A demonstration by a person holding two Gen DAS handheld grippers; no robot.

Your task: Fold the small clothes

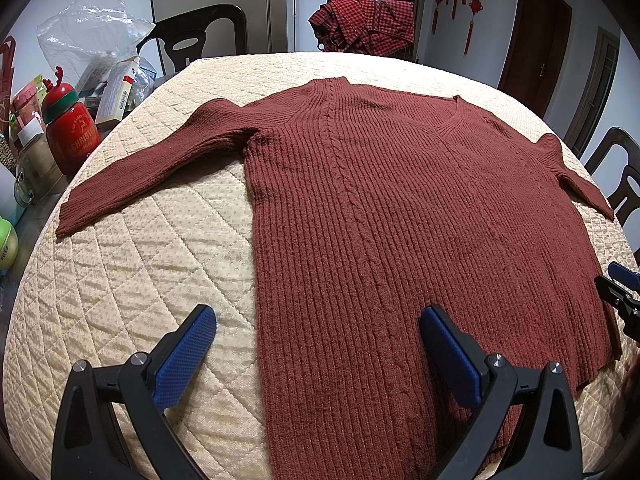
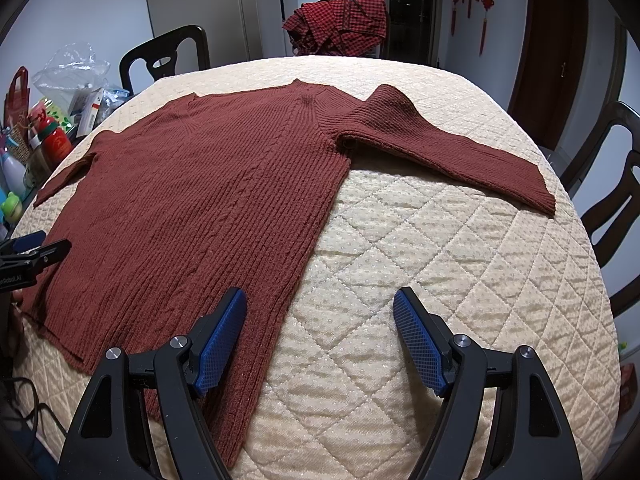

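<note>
Sweater [image 1: 400, 216], rust-brown ribbed knit, is laid flat and unfolded on the quilted cream cover [image 1: 140, 260] of the bench, both sleeves spread outward. Left gripper [image 1: 318, 354] is held low over the hem's left edge, jaws wide apart, nothing gripped; one blue pad [image 1: 184, 360] is seen over the cover, the other over the knit. Right gripper [image 2: 320, 338] is held at the hem's right edge, jaws likewise spread apart and empty. Farther off, the left sleeve [image 1: 132, 176] and right sleeve [image 2: 460, 148] are seen lying flat. Beyond the bench's far edge, a red checked cloth [image 1: 360, 26] is draped. A red Christmas bottle [image 1: 66, 128] is stood among clutter at left.
</note>
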